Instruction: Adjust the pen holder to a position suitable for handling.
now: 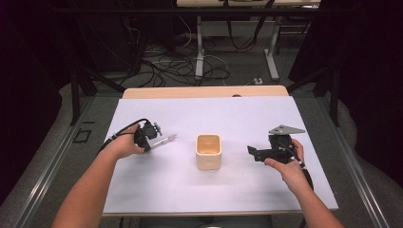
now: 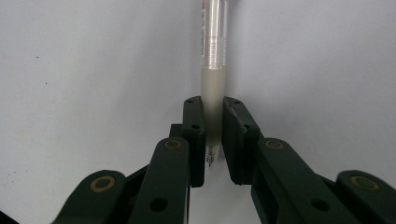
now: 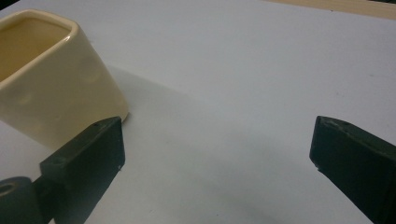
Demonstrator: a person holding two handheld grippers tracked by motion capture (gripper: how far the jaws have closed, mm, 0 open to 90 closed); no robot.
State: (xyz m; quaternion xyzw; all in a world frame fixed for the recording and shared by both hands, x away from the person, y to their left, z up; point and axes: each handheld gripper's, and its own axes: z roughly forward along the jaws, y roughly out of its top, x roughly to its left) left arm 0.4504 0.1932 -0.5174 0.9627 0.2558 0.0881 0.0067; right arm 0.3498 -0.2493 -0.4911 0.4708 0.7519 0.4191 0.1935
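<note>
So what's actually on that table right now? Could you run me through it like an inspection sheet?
Surface: white sheet over a wooden table, flat and clean.
Job's things: clear pen lying on the sheet; cream square cup upright in the middle, nothing visible inside.
Clutter: nothing seen.
Grippers: left gripper shut on the pen's frosted grip end; right gripper open, holding nothing, just right of the cup and apart from it.
Cables: one black cable trails from the left gripper; a tangle lies on the floor beyond the table.
Surroundings: dark room, black frame bars, legs of another table behind.
</note>
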